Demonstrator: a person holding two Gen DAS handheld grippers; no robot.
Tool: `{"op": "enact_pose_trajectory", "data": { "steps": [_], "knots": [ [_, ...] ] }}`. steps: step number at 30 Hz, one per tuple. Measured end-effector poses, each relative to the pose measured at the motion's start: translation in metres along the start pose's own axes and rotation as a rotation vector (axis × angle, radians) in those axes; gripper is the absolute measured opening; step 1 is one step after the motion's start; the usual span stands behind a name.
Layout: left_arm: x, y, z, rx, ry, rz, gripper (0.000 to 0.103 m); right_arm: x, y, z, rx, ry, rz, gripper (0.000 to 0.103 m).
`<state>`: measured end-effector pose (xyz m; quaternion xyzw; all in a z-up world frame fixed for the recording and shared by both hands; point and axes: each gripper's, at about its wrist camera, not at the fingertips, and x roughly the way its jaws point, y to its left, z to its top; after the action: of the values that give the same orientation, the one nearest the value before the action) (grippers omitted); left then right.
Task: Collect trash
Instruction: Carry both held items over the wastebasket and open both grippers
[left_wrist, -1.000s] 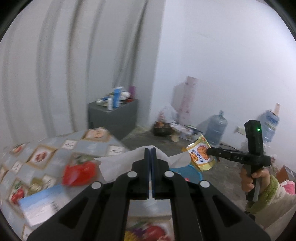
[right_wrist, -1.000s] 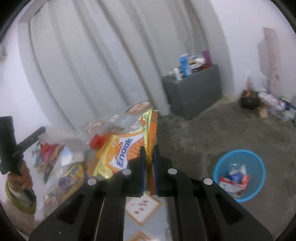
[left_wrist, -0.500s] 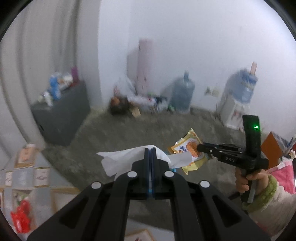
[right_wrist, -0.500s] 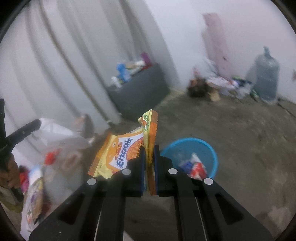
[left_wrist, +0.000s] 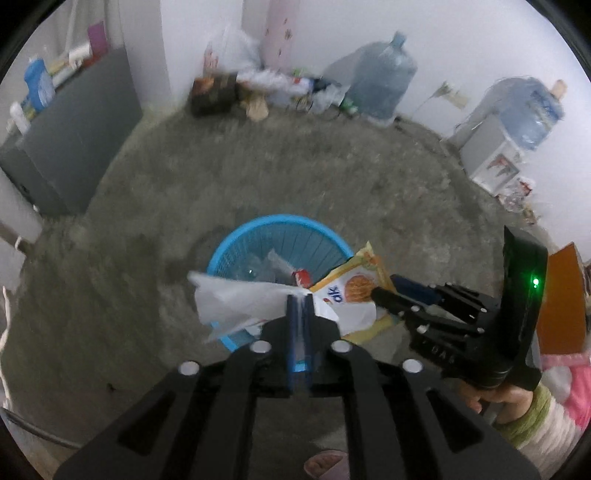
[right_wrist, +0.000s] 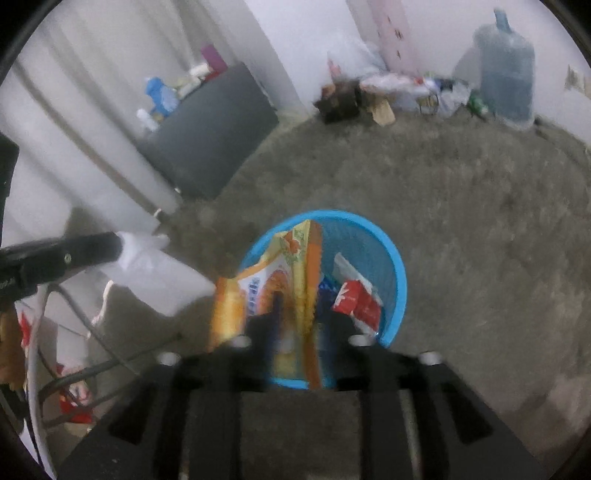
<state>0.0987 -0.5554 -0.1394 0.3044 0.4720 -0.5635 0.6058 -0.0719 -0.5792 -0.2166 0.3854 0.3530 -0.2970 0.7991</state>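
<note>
A blue basket (left_wrist: 280, 229) with several wrappers in it stands on the concrete floor below both grippers. My left gripper (left_wrist: 299, 302) hangs over its near rim; its jaws are opening, a thin slit shows between them, and a white tissue (left_wrist: 236, 299) still sits at the tips. My right gripper (right_wrist: 299, 325) is above the basket (right_wrist: 399, 280) with jaws opening wide. The orange snack packet (right_wrist: 295, 266) stands loose between its fingers. From the left wrist view the right gripper (left_wrist: 384, 295) comes in from the right with the packet (left_wrist: 354, 284) at its tips.
A grey cabinet (left_wrist: 74, 129) stands at the left wall. Large water bottles (left_wrist: 384, 81) and bagged clutter (left_wrist: 258, 88) line the far wall. An orange board (left_wrist: 561, 295) stands at the right. Cables (right_wrist: 92, 369) and a patterned cloth edge lie to the left.
Both grippers swung away from the patterned table and sank down over the blue basket. The right jaws went from pinching the packet to wide apart; the left jaws parted slightly.
</note>
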Motion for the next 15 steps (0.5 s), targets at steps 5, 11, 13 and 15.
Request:
{"op": "enact_pose_trajectory", "data": {
  "steps": [5,11,13,15],
  "knots": [
    [0.015,0.009,0.006,-0.073,-0.003,-0.022,0.041,0.016,-0.029,-0.005,0.106,0.022,-0.022,0.054],
    [-0.007,0.005,0.003,-0.041,-0.051,-0.03,0.044,-0.009,-0.03,-0.012,0.104,-0.017,-0.024,0.056],
    [-0.02,0.002,0.003,-0.025,-0.075,-0.026,0.045,-0.018,-0.027,-0.015,0.097,-0.03,-0.018,0.059],
    [-0.04,0.0,0.002,-0.012,-0.104,-0.023,0.048,-0.031,-0.021,-0.017,0.077,-0.04,-0.013,0.06]
  ]
}}
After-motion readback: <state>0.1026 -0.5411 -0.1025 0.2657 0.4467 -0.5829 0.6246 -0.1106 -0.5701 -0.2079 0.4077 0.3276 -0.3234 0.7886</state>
